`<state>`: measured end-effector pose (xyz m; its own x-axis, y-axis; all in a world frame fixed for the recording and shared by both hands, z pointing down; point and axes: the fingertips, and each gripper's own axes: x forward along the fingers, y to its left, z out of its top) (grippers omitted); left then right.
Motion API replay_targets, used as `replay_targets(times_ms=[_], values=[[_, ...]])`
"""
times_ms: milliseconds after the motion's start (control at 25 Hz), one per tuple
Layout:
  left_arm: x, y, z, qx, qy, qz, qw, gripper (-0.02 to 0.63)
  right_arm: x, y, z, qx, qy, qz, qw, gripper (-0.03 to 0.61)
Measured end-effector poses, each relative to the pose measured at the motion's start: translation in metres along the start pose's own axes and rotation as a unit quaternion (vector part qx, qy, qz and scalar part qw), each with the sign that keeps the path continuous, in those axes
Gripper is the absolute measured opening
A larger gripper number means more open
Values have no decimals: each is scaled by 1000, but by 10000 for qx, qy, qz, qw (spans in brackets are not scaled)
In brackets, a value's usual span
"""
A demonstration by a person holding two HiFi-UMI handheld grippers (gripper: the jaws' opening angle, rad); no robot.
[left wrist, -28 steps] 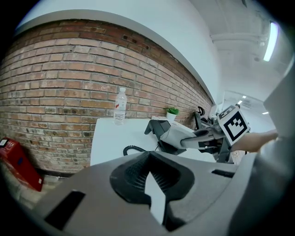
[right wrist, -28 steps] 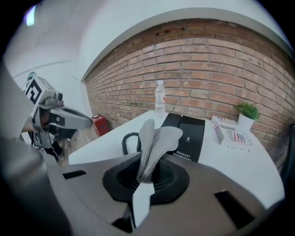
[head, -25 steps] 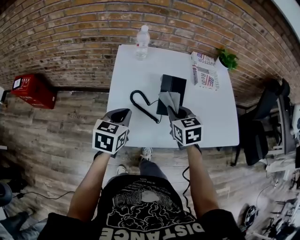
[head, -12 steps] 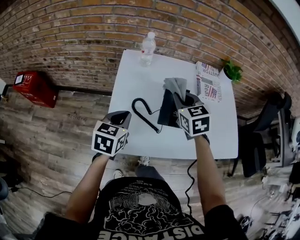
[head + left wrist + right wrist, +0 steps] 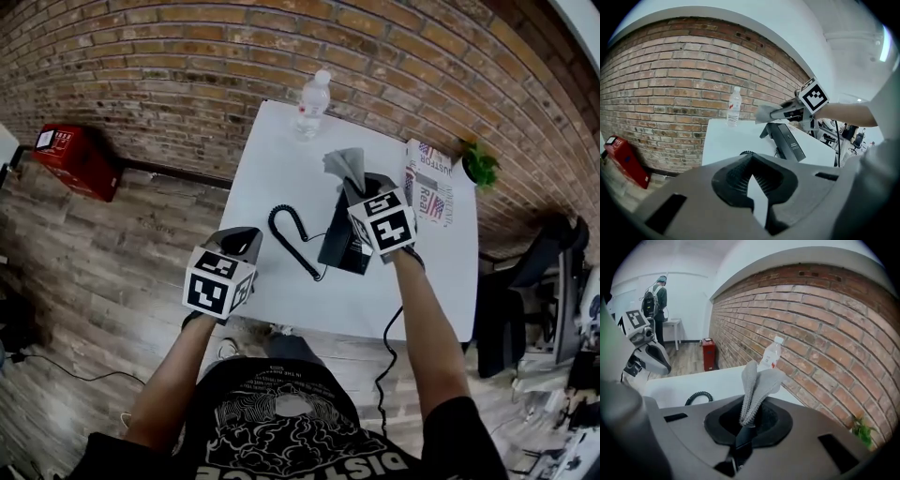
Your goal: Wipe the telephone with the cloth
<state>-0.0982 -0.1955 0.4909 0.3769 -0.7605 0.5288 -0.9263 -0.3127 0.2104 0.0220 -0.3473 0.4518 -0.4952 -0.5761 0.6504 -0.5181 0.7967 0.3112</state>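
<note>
Right gripper view shows the cloth (image 5: 756, 383) pinched between closed jaws.

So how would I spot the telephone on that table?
Find the white table against the brick wall. Near its middle, beneath the right gripper holding a grey cloth, stands the telephone, a sloping slab. It is the only black thing there, with a coiled cord trailing to its left.
</note>
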Motion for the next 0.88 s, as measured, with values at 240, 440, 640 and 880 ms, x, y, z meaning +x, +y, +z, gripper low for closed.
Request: replay_targets(times_ms=[240, 440, 640, 880], values=[[1, 8, -1, -136, -25, 102, 9999, 6, 27, 11, -12, -377, 491, 339, 9975, 12], [-2, 13, -3, -187, -38, 138, 9997, 6, 32, 24, -24, -372, 654, 496, 9959, 12], [-1, 10, 1, -152, -87, 73, 9998, 6, 33, 41, -30, -383, 709, 616, 9948, 12], [-6, 7, 1, -88, -119, 0, 9999, 6, 29, 61, -38, -352, 805, 712, 9936, 12]])
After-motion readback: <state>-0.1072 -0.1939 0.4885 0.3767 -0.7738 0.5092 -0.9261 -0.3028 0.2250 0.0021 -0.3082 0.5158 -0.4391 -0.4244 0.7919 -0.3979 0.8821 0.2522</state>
